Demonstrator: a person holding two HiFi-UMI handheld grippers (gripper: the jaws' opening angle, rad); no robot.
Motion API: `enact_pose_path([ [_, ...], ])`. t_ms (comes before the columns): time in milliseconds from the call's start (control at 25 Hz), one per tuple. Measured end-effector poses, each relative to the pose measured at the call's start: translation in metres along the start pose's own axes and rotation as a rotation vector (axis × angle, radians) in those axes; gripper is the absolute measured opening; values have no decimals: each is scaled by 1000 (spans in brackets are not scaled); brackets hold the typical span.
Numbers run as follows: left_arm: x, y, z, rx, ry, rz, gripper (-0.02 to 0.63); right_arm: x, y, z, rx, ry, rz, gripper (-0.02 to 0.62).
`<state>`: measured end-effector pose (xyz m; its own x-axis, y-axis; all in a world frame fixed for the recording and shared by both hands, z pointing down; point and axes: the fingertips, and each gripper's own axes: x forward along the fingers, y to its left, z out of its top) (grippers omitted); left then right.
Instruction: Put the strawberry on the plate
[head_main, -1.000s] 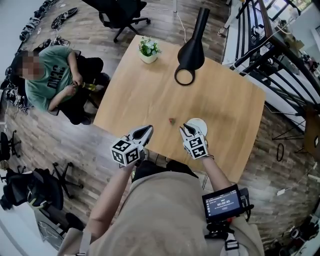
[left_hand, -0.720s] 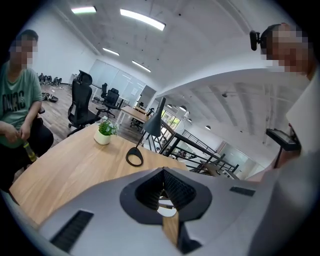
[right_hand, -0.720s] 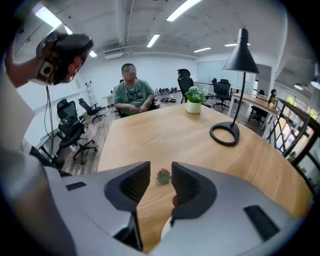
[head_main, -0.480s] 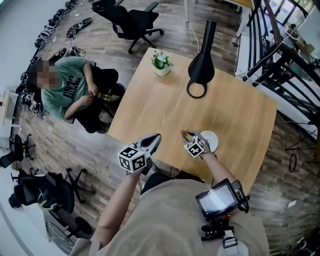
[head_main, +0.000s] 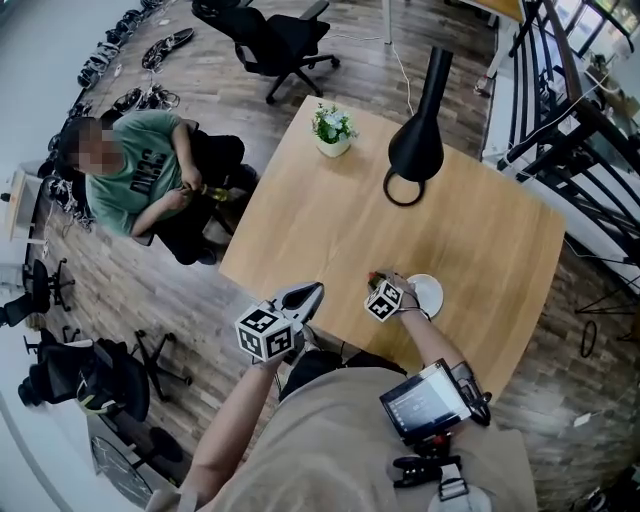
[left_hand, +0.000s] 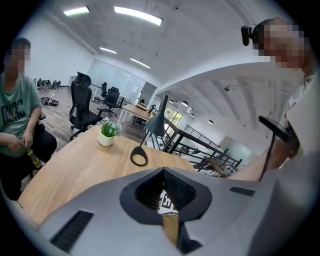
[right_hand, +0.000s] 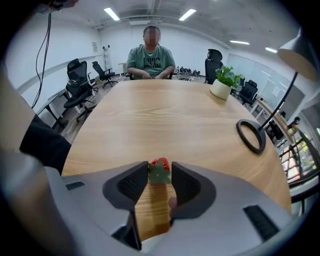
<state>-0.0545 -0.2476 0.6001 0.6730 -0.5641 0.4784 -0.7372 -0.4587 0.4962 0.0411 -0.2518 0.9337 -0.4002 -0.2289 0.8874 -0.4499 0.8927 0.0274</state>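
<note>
**On the table (head_main: 470, 240), beside the plate (head_main: 430, 294) – strawberry (head_main: 374, 277) not plated yet**

Head view: right gripper (head_main: 380, 282) tipped down over the berry near the table's front edge. Left gripper (head_main: 305, 296) hanging off that edge, well clear.

Left gripper view: clamped together (left_hand: 161, 170), nothing inside.

Right gripper view: just been opening (right_hand: 160, 166) – now spread either side of the strawberry, no squeeze. Resting on the wood.

Strawberry (right_hand: 160, 169): red, green leafy cap, lying on wooden table (right_hand: 165, 115). Plate (head_main: 429, 293): white, round, nearby.
</note>
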Motion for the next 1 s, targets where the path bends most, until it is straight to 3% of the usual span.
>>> enact_pose_path([
  [320, -6, 12, -4, -2, 11, 20, 2, -2, -4, 1, 87, -26, -28, 138],
  [720, 10, 8, -9, 15, 34, -28, 2, -82, -6, 30, 344, -190, -40, 135],
  [1000, 22, -9, -14, 47, 64, -63, 2, -131, -11, 25, 393, -284, -121, 135],
])
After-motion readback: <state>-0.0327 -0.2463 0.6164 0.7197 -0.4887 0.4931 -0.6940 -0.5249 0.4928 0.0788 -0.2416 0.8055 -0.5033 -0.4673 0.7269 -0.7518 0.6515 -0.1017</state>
